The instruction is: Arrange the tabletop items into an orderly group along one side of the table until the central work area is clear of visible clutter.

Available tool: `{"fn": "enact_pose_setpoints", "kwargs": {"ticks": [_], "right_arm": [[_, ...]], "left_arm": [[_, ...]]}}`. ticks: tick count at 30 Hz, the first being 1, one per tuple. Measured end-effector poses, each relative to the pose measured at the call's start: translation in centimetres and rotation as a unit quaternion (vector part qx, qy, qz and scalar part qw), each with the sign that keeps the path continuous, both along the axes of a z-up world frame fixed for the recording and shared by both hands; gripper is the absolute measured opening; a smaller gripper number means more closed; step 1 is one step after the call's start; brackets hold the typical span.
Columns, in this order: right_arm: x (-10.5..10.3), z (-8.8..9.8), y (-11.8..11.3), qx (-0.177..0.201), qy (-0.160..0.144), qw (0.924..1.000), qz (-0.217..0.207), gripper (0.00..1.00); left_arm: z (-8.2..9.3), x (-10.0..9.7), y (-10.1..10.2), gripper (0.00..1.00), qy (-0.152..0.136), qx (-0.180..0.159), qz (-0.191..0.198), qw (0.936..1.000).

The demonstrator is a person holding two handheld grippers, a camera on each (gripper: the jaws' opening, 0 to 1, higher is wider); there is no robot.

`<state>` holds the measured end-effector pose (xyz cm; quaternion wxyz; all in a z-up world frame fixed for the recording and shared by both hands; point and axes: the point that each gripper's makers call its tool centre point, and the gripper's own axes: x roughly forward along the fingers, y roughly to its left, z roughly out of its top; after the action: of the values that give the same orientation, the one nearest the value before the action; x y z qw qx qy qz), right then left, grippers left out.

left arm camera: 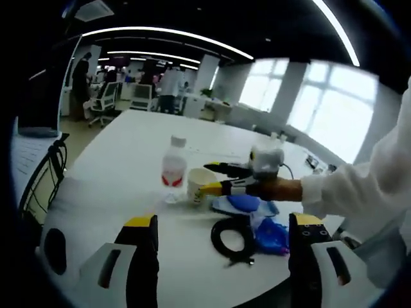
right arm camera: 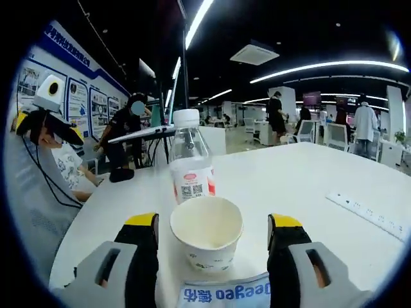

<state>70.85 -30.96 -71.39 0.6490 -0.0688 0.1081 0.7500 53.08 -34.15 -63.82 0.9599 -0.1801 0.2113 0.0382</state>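
A white paper cup [right arm camera: 207, 234] stands on the white table [right arm camera: 308, 179], between the jaws of my open right gripper [right arm camera: 213, 223], with a gap on each side. Just behind the cup stands a clear water bottle [right arm camera: 191, 160] with a white cap and red label. A blue-labelled packet [right arm camera: 225, 294] lies under the right gripper. In the left gripper view, the right gripper [left arm camera: 205, 178] reaches in from the right around the cup [left arm camera: 199, 181], beside the bottle [left arm camera: 173, 170]. My left gripper [left arm camera: 223, 221] hangs open over the near table edge, holding nothing.
A black coiled cable [left arm camera: 234, 237] and blue crumpled items [left arm camera: 270, 236] lie near the cup. A white power strip [right arm camera: 372, 215] lies at the right. A laptop [right arm camera: 144, 133], office chairs and several people are beyond the table. The left gripper [right arm camera: 45, 122] shows at far left.
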Motion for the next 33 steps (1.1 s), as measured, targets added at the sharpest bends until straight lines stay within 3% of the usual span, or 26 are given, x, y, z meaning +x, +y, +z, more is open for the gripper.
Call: {"fn": "enact_pose_setpoints", "kwargs": {"ticks": [3, 5, 14, 20, 26, 33], "right_arm": [[-0.5, 1.2, -1.1, 0.003, 0.005, 1.0000, -0.004, 0.71], [-0.8, 2.1, -1.9, 0.013, 0.027, 0.9994, -0.016, 0.73], [-2.0, 3.6, -5.4, -0.001, 0.030, 0.9989, -0.037, 0.74], [-1.6, 5.8, -6.8, 0.021, 0.050, 0.9946, -0.088, 0.73], [-1.8, 6.4, -7.9, 0.018, 0.048, 0.9930, -0.107, 0.73], [-1.7, 7.0, -8.5, 0.023, 0.051, 0.9896, -0.133, 0.72]], "left_arm": [[0.1, 0.1, 0.0, 0.81, -0.004, -0.005, 0.001, 1.0000], [0.3, 0.3, -0.3, 0.81, -0.010, -0.006, -0.001, 0.9999], [0.5, 0.5, -1.3, 0.80, -0.010, -0.003, -0.017, 0.9998], [0.4, 0.7, -1.9, 0.79, -0.013, -0.027, -0.020, 0.9994], [1.0, 1.0, -3.0, 0.79, -0.015, 0.000, -0.044, 0.9989], [1.1, 1.2, -4.5, 0.79, -0.016, 0.006, -0.068, 0.9975]]}}
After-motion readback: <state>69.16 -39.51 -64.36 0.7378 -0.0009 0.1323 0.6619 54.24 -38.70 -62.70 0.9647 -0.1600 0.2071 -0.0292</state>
